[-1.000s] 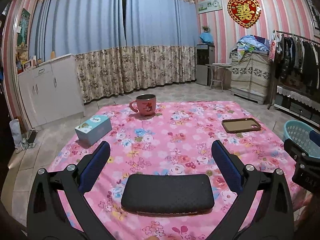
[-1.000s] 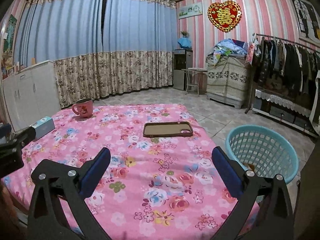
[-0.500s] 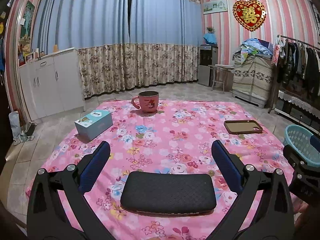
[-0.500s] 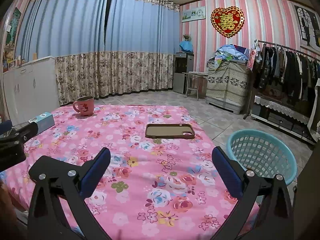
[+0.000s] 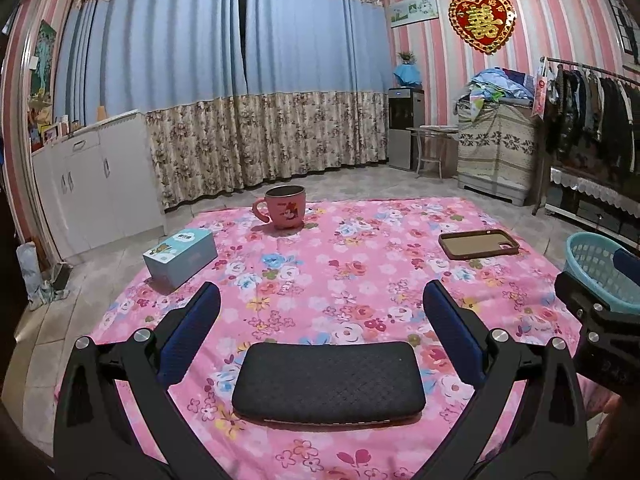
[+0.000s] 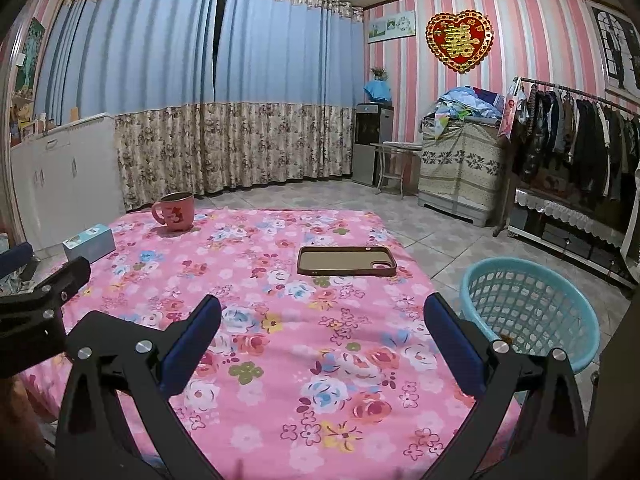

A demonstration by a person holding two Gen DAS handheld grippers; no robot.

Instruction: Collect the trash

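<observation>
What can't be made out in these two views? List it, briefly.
- Inside of the pink mug: both views look at it from the side, so its wall hides any contents.
- Bottom of the blue basket: in the right wrist view the gripper's fingers cover it; in the left wrist view the other gripper cuts it off.
- Print on the tissue box: too small to read.
- Near edge of the black pad: hidden behind the left gripper frame.
</observation>
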